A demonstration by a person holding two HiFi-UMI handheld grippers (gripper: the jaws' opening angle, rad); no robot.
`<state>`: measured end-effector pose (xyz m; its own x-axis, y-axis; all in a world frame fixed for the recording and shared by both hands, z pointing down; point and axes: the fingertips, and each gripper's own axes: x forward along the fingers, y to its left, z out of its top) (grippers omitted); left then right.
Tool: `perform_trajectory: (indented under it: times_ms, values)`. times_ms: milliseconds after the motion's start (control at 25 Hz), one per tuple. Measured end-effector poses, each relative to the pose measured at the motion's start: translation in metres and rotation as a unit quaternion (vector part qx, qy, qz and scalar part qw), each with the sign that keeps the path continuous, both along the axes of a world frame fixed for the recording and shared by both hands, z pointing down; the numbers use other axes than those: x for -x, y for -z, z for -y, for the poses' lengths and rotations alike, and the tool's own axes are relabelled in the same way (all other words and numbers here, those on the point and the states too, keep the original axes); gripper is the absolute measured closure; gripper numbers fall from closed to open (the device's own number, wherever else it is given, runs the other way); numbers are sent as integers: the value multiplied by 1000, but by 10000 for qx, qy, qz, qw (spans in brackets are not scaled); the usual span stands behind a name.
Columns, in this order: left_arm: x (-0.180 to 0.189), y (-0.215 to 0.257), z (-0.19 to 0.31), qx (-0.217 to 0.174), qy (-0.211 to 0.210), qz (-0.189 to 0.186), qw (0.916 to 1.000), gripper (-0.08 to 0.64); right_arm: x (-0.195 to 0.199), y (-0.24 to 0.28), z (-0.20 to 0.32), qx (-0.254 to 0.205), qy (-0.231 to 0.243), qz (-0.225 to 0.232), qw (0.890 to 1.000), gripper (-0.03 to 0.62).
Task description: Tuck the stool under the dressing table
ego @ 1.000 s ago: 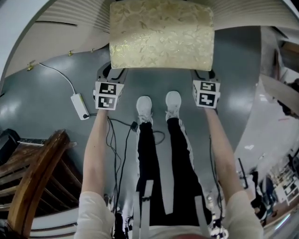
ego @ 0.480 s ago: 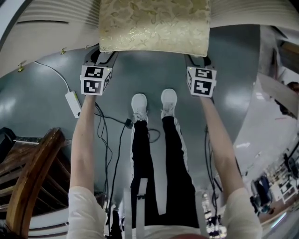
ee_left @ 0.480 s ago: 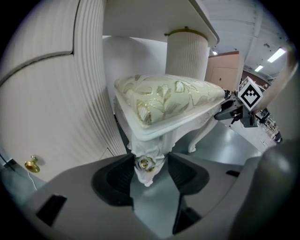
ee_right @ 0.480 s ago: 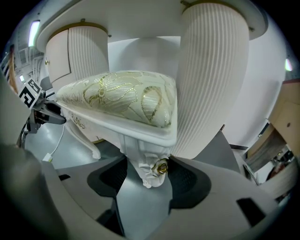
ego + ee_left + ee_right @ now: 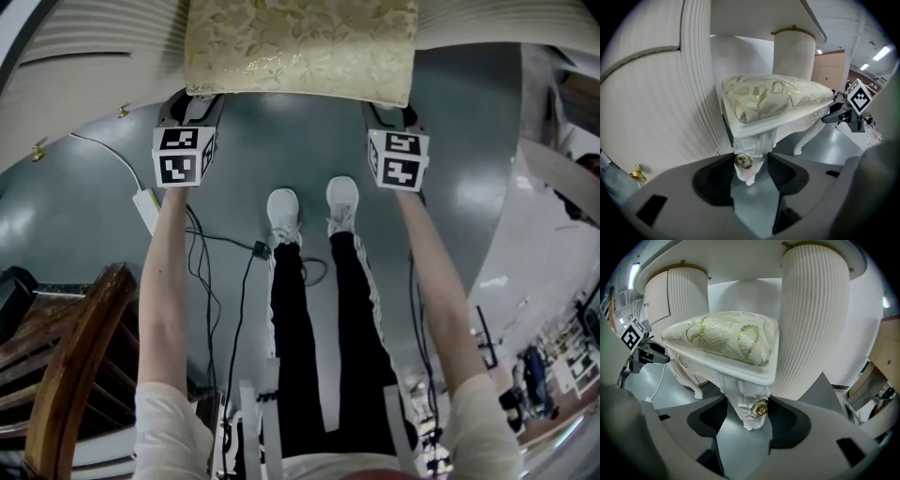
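Observation:
The stool (image 5: 300,47) has a gold-patterned cream cushion and white carved legs. It stands at the top of the head view, partly under the white ribbed dressing table (image 5: 84,75). My left gripper (image 5: 192,101) is shut on the stool's near left corner leg (image 5: 749,159), which has a gold stud. My right gripper (image 5: 389,112) is shut on the near right corner leg (image 5: 752,408). The cushion (image 5: 778,96) (image 5: 726,341) fills the gripper views. The table's ribbed pedestals (image 5: 647,117) (image 5: 813,324) stand close on either side of it.
A wooden chair (image 5: 56,375) stands at the lower left. A white power adapter (image 5: 145,208) and black cables (image 5: 220,281) lie on the grey floor beside the person's white shoes (image 5: 284,211). Clutter lines the right edge.
The stool and both grippers have moved toward the top of the head view, further under the dressing table. Less of the cushion shows. The grips have not changed.

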<state>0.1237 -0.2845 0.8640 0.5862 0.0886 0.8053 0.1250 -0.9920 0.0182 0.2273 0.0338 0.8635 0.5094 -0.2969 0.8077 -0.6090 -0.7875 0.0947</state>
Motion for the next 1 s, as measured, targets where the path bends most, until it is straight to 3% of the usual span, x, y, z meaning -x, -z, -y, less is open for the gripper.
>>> perform_trajectory:
  times_ms: [280, 520, 640, 800, 840, 1000]
  values:
    - [10, 6, 8, -73, 45, -102, 9999, 360, 5, 4, 7, 14, 162, 74, 9998, 321]
    - [5, 11, 1, -78, -32, -230, 9997, 410, -30, 8, 7, 63, 441, -83, 9990, 321]
    - [6, 9, 1, -40, 172, -293, 9994, 407, -32, 9, 11, 44, 536, -25, 9986, 321]
    - [-1, 9, -9, -8, 331, -413, 9986, 392, -43, 8, 5, 101, 686, -143, 9975, 321]
    - [-6, 8, -12, 53, 401, -412, 9983, 323, -44, 8, 5, 94, 721, -146, 9972, 321]
    - [-18, 1, -14, 79, 558, -131, 9983, 291, -45, 5, 3, 125, 772, -165, 9968, 321]
